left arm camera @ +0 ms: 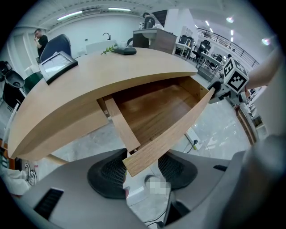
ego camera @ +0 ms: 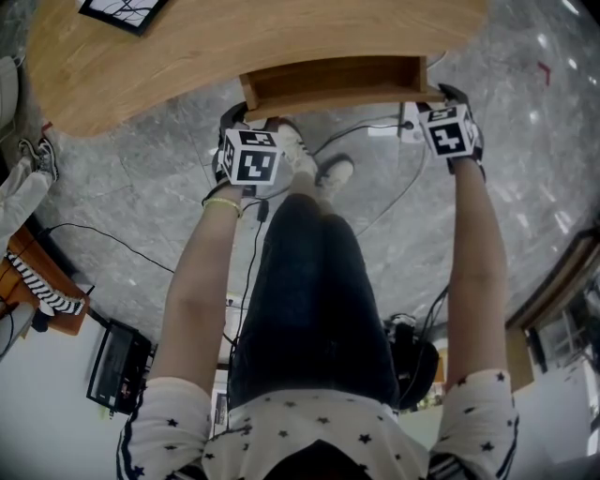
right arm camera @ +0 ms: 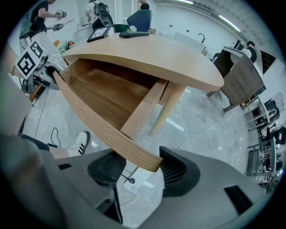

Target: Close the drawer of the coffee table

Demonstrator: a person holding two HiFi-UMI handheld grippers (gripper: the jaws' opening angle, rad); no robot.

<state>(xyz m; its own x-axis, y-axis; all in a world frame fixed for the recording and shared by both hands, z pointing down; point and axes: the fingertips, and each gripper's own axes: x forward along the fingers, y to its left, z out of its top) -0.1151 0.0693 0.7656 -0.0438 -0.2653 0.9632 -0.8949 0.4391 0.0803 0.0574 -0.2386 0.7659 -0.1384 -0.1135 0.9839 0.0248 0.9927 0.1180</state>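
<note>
The light wooden coffee table (ego camera: 187,52) has its drawer (ego camera: 328,82) pulled out toward me, and the drawer is empty inside (left arm camera: 152,107). My left gripper (ego camera: 242,117) points down over the left end of the drawer front. That end of the panel (left arm camera: 143,156) stands between the open fingers (left arm camera: 109,179). At the right end of the drawer front is my right gripper (ego camera: 448,98), also pointing down. There the panel end (right arm camera: 143,159) sits between its open fingers (right arm camera: 178,172). Neither gripper is clamped on the wood.
A framed tablet (ego camera: 122,9) lies on the tabletop's far side. My feet in white shoes (ego camera: 314,164) stand under the drawer on the grey marble floor, among cables and a white power strip (ego camera: 386,129). A table leg (right arm camera: 167,109) stands right of the drawer.
</note>
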